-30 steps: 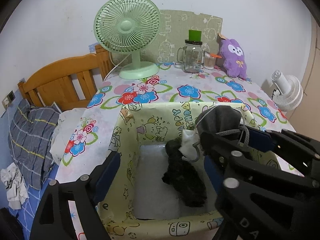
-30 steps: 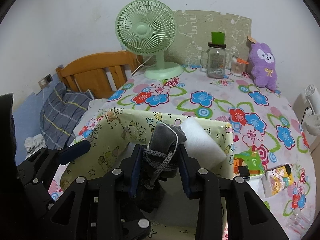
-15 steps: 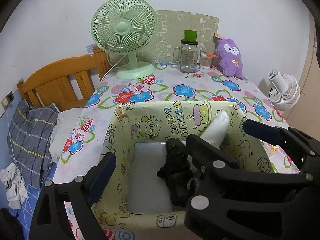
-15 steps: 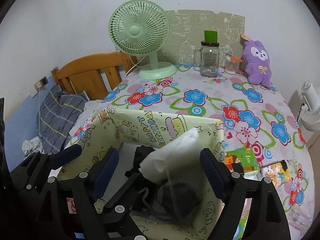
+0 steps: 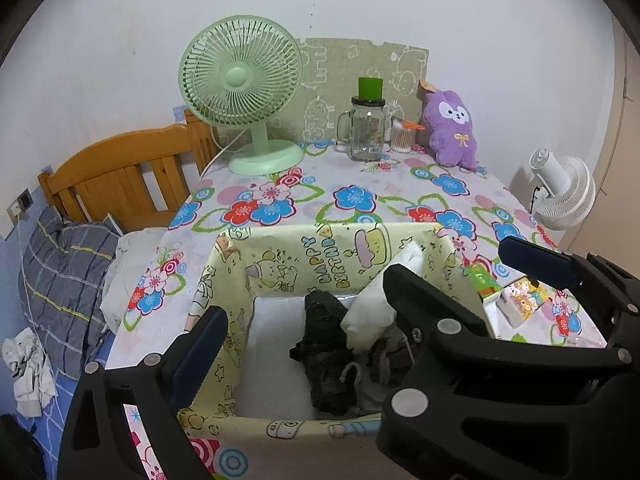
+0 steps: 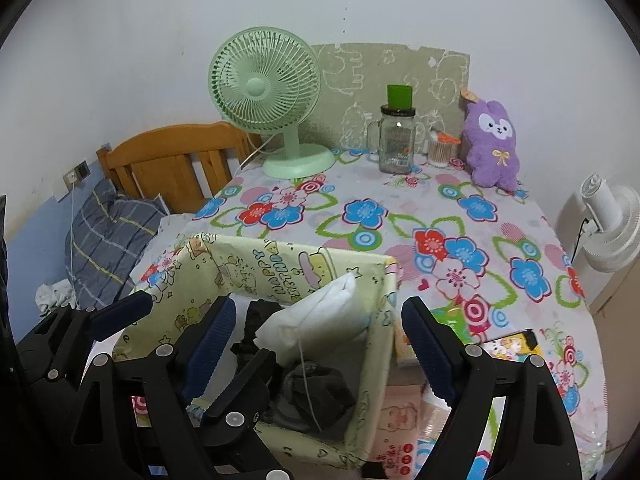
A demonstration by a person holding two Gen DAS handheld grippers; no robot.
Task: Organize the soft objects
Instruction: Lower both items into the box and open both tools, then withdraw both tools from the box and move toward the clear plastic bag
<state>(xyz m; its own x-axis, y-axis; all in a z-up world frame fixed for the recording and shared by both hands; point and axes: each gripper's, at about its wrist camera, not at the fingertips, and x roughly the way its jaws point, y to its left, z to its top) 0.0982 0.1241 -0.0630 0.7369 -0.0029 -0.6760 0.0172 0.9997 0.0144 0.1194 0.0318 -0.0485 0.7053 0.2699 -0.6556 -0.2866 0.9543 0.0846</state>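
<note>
A yellow cartoon-print box (image 5: 320, 252) (image 6: 280, 264) stands at the near edge of the flowered table. Inside lie a black cloth (image 5: 326, 344) (image 6: 256, 320), a white soft piece (image 5: 376, 304) (image 6: 320, 316) leaning on the right wall, and a grey item with a cord (image 5: 390, 354) (image 6: 316, 392). My left gripper (image 5: 362, 292) is open and empty, straddling the box. My right gripper (image 6: 316, 348) is open and empty above the box's right half. A purple plush (image 5: 452, 128) (image 6: 494, 140) sits at the table's back right.
A green fan (image 5: 244, 92) (image 6: 272, 96), a glass jar with green lid (image 5: 366, 124) (image 6: 396, 136) and a swab pot (image 6: 442, 150) stand at the back. Small packets (image 5: 516, 292) (image 6: 508, 348) lie right of the box. A wooden bed head (image 5: 120, 172) is left, a white fan (image 6: 612, 228) right.
My right gripper opened and let the grey item drop into the box, then drew back. The left gripper also pulled back slightly.
</note>
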